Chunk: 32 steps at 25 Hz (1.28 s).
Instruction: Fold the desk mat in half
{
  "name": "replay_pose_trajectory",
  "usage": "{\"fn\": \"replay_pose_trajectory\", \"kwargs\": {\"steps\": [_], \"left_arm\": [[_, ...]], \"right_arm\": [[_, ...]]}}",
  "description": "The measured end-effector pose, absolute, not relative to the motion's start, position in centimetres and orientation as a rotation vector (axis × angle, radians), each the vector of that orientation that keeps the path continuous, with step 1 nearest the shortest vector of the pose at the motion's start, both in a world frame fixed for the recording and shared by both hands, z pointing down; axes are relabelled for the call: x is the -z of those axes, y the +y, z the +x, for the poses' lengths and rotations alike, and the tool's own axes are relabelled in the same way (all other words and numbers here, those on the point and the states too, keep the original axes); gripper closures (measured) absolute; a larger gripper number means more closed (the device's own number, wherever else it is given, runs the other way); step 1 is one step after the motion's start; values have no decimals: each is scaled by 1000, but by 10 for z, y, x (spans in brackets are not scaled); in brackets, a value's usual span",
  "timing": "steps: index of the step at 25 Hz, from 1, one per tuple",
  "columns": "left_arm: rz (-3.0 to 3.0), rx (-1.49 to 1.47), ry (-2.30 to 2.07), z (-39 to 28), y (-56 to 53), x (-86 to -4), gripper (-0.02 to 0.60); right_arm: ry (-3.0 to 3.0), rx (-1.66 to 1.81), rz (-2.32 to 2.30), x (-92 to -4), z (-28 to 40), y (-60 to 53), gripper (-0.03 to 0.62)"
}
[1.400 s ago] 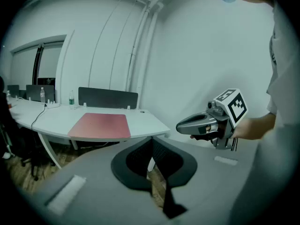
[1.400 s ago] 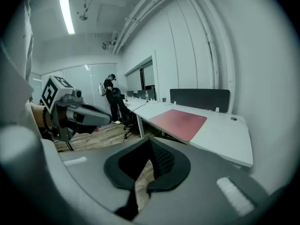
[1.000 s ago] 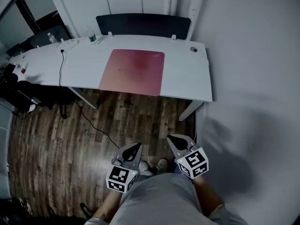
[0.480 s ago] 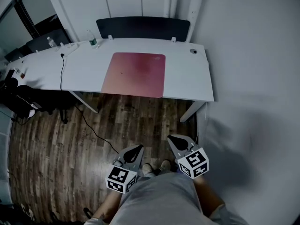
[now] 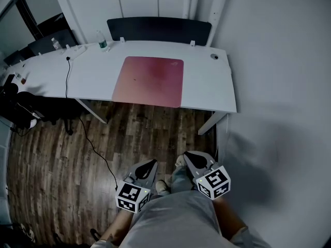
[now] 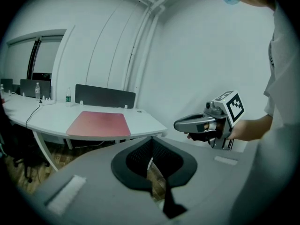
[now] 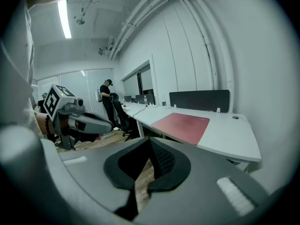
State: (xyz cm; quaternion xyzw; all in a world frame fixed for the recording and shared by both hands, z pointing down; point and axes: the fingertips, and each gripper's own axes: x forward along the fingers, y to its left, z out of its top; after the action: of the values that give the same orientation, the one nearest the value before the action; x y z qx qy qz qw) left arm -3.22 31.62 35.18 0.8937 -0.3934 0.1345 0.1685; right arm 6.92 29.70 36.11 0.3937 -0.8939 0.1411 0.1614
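Note:
A reddish-pink desk mat lies flat and unfolded on the white desk, its near edge close to the desk's front edge. Both grippers hang near my waist, above the wooden floor and well short of the desk. My left gripper is shut and holds nothing. My right gripper beside it is also shut and empty. In the left gripper view the mat lies ahead, beyond my own shut jaws, and the right gripper shows at the right. The right gripper view shows the mat and the left gripper.
A dark partition panel runs along the desk's back edge. A water bottle and a black cable sit left of the mat, a round grommet right of it. A white wall stands on the right. A person stands far off.
One of my legs has stepped forward between the grippers. The grippers stay shut and have hardly moved; the mat lies as before.

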Motion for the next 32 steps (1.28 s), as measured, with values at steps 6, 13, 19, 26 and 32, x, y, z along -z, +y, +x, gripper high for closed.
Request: {"fn": "replay_pose_trajectory", "kwargs": {"steps": [6,13,19,26,32], "left_arm": [[2520,-384,-1132,-24,283,-357,563],[2494,-386,-1166,-10,229,-360,563],[2538,-493,-1169,9,185,-366,562],[2553,-473,-1194,32,121,-362,561],[2475,-432,-1195,43,85,-365,561]], "right_arm": [[-2547,-432,1113,-369,83,266,588],[-2554,-443,1070,-377,99,203,588],[-2568,-448,1054,-377,111,148,588],[-2566,-410,1001,-377,126,88,588],[-2572,-406,991,-372,142,50,588]]}}
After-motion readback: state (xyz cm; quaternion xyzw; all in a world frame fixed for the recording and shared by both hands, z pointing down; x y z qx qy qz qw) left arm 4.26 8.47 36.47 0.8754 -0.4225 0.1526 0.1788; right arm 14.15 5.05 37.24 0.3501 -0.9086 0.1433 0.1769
